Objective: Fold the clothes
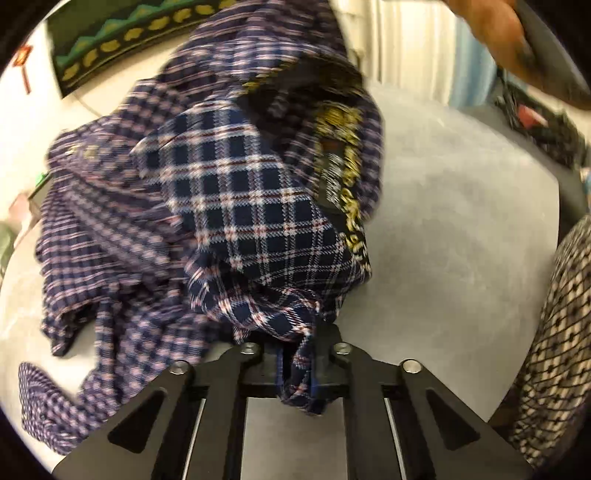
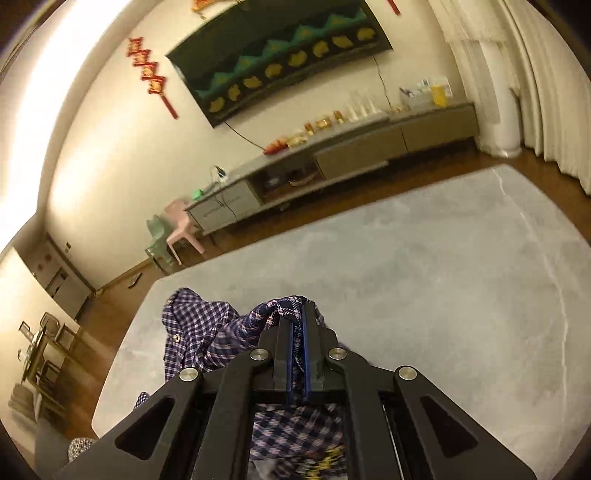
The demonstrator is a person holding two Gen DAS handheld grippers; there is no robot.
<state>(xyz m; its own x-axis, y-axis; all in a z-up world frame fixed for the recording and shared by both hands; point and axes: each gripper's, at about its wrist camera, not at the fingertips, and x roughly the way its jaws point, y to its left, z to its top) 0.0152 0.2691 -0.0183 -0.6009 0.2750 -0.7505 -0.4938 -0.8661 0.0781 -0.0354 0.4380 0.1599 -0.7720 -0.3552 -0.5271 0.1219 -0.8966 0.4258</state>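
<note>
A navy, white and red plaid shirt [image 1: 236,206] hangs bunched and lifted above the grey mat [image 1: 461,221], its lower parts trailing on the mat at the left. A black label with gold lettering [image 1: 347,177] shows inside it. My left gripper [image 1: 306,354] is shut on a twisted fold of the shirt. In the right wrist view, my right gripper [image 2: 295,332] is shut on another edge of the plaid shirt [image 2: 207,332], which drapes to the left and below the fingers.
A grey mat [image 2: 406,277] covers the wooden floor. A low TV cabinet [image 2: 332,162] with small items stands along the wall under a dark screen [image 2: 280,62]. Small plastic chairs [image 2: 173,232] sit left. A person's arm [image 1: 495,33] and patterned trouser leg [image 1: 554,332] are at the right.
</note>
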